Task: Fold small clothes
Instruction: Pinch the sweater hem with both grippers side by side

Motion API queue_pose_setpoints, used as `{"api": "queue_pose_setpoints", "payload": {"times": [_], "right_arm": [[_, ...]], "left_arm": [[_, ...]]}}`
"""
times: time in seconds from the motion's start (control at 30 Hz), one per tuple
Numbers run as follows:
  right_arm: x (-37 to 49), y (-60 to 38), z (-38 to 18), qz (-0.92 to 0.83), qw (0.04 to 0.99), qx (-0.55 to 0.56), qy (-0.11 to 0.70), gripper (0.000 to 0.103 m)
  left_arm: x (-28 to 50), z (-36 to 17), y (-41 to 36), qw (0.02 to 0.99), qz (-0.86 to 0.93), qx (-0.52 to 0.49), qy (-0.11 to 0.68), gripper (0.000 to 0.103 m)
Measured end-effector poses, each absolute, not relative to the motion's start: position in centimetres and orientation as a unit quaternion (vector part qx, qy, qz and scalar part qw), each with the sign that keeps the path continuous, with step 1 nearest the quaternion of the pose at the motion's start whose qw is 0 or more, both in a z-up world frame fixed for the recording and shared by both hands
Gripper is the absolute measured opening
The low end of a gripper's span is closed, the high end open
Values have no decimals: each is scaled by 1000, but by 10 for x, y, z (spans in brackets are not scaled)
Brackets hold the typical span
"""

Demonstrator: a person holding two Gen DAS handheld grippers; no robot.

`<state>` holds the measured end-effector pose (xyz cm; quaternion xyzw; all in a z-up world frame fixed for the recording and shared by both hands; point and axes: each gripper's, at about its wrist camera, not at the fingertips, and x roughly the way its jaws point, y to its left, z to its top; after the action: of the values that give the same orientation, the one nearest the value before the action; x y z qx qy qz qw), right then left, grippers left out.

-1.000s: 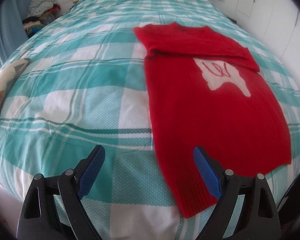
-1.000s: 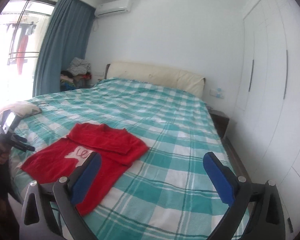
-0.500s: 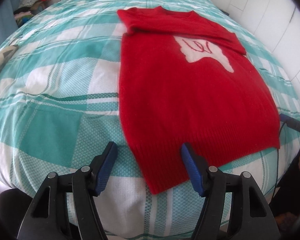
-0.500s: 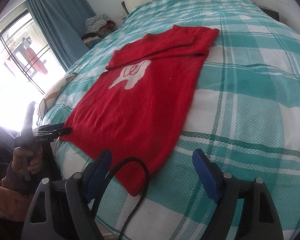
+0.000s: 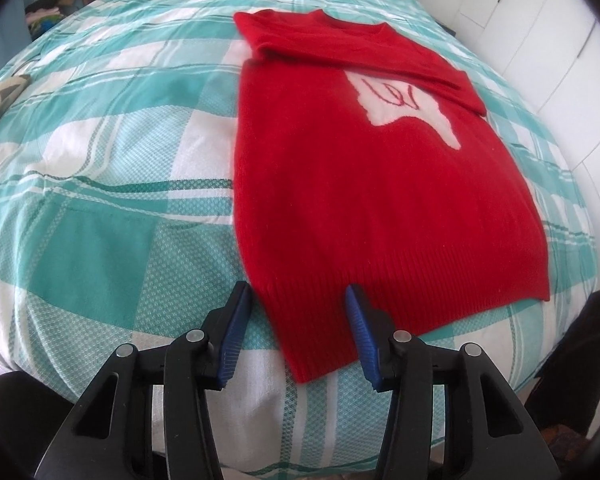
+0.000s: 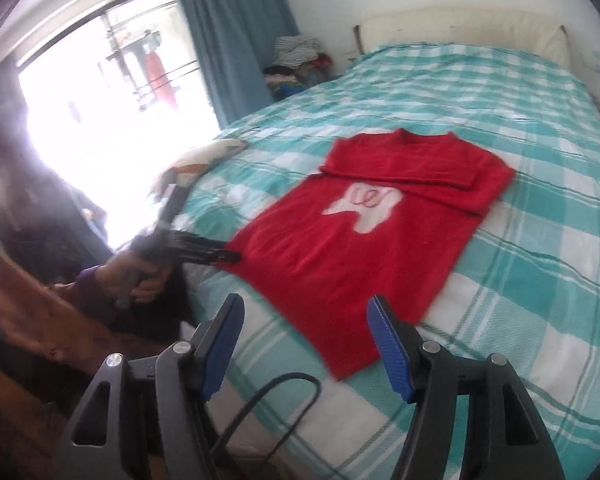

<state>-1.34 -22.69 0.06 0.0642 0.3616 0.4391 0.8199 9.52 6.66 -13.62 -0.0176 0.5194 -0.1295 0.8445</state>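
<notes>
No legible writing appeared; the red sweater [image 5: 364, 200] bore a white patch with red squiggles. It lay flat, sleeves folded across the chest, on the plaid bedspread [image 5: 112, 168]. Left gripper [image 5: 296, 330] and right gripper [image 6: 306, 344] flanked its hem corners, jaws spread.

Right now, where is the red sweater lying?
The red sweater lies flat on the checked bedspread, hem at the bed's near edge, its hem corners before the left gripper and right gripper.
</notes>
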Motion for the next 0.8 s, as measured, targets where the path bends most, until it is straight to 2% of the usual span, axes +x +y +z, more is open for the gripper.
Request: {"api": "queue_pose_setpoints", "payload": {"times": [0.1, 0.2, 0.23, 0.27, 0.33, 0.4, 0.47, 0.63, 0.67, 0.73, 0.77, 0.8], "right_arm": [[-56, -228, 37, 547, 770, 87, 316, 71], [-58, -218, 22, 493, 799, 58, 340, 81], [-48, -213, 4, 458, 808, 46, 367, 81], [-37, -210, -18, 421, 816, 36, 395, 81], [-12, -206, -65, 356, 824, 27, 440, 80], [12, -209, -106, 316, 827, 51, 463, 73], [33, -226, -136, 289, 822, 121, 477, 67], [46, -243, -164, 222, 814, 200, 498, 62], [47, -244, -167, 218, 811, 215, 499, 59], [50, -247, -172, 216, 800, 246, 502, 35], [54, -246, -175, 213, 795, 254, 507, 17], [57, -246, -177, 207, 794, 256, 510, 10]], "left_arm": [[96, -138, 66, 846, -128, -17, 518, 51], [100, -140, 62, 848, -124, -14, 516, 50], [100, -140, 61, 848, -125, -12, 515, 44], [101, -140, 61, 848, -127, -13, 515, 30], [101, -141, 63, 842, -137, -25, 521, 13], [101, -140, 67, 840, -139, -38, 523, 10], [100, -140, 71, 838, -140, -51, 525, 9], [99, -142, 72, 837, -140, -61, 525, 7], [99, -143, 71, 838, -140, -61, 524, 6], [100, -141, 70, 838, -144, -68, 522, 5], [100, -140, 72, 838, -148, -74, 520, 4], [100, -137, 75, 837, -152, -86, 518, 4]]}}
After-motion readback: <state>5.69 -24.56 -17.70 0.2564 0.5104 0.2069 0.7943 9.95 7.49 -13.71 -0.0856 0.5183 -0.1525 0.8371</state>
